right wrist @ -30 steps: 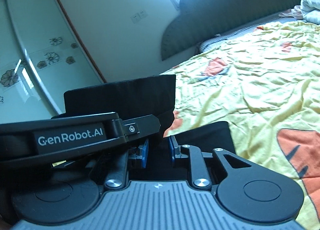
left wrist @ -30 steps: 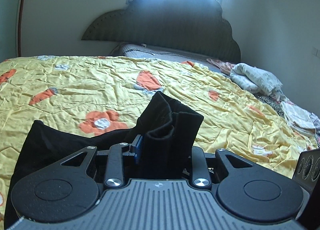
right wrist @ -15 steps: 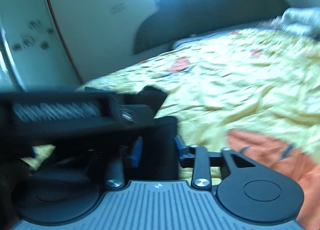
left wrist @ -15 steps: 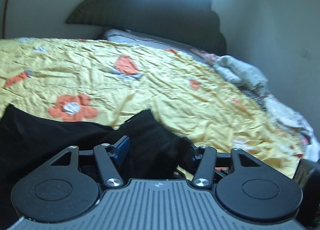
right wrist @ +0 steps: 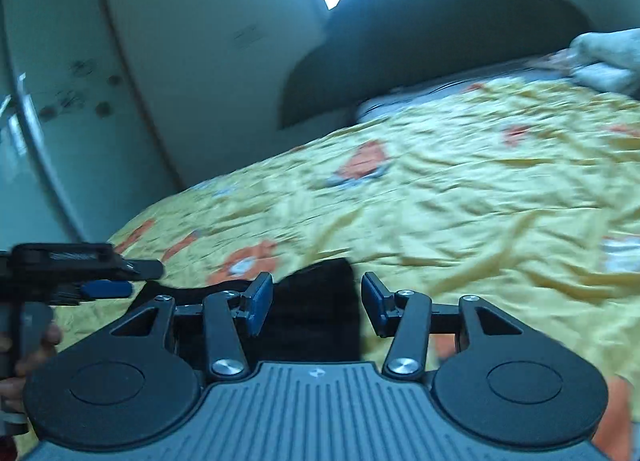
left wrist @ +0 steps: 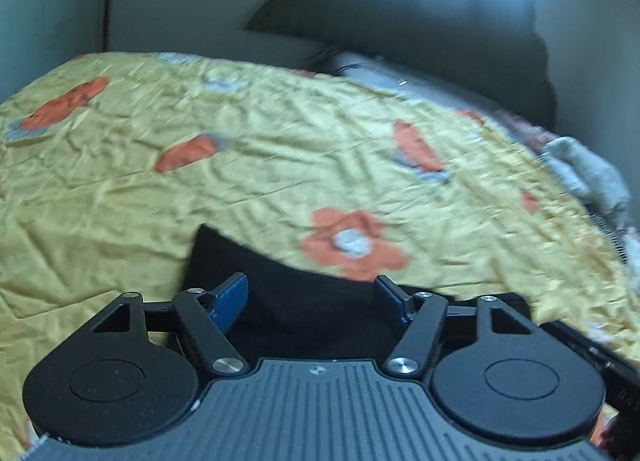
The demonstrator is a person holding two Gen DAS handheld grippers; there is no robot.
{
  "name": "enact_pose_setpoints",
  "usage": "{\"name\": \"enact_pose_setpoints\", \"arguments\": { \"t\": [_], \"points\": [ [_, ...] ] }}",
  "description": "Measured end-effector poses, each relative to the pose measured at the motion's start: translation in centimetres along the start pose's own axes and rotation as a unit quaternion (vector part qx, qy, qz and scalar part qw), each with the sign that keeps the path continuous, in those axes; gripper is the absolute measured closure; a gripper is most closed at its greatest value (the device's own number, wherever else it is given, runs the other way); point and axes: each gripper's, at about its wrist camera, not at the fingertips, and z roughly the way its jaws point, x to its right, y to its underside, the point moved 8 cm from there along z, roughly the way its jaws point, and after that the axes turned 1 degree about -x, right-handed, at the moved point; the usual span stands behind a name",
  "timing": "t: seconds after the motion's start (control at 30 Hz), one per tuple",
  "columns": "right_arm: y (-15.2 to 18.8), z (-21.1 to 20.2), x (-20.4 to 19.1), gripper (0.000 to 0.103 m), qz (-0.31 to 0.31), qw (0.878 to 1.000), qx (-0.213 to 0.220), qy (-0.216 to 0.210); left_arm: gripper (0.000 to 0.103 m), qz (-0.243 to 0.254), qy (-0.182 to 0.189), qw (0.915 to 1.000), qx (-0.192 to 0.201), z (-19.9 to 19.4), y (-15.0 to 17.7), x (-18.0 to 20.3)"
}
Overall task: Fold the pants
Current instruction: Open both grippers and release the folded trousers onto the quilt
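Both the left gripper [left wrist: 312, 297] and right gripper [right wrist: 317, 301] gape wide, empty, above black pants [left wrist: 304, 301] on the quilt [left wrist: 280, 165].

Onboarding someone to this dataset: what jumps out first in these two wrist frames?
The yellow bedspread with orange flowers fills both views, running back to a dark scalloped headboard. Against it, the black pants lie low at the near edge, right ahead of the open left gripper. The right gripper is open too, with a dark corner of the pants between its blue pads.
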Motion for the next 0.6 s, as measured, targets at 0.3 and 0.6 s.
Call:
{"name": "enact_pose_setpoints", "arguments": {
  "t": [0.3,0.6],
  "points": [
    [0.4,6.6,-0.5,0.054,-0.148,0.980,-0.051,0.126,0.032,0.029,-0.069,0.9970,-0.018,3.9,0.7,-2.3],
    [1.2,0.3,-4.7,0.052,-0.164,0.986,-0.024,0.029,0.035,0.033,-0.033,0.9989,0.005,-0.7,2.1,-2.0]
  ]
}}
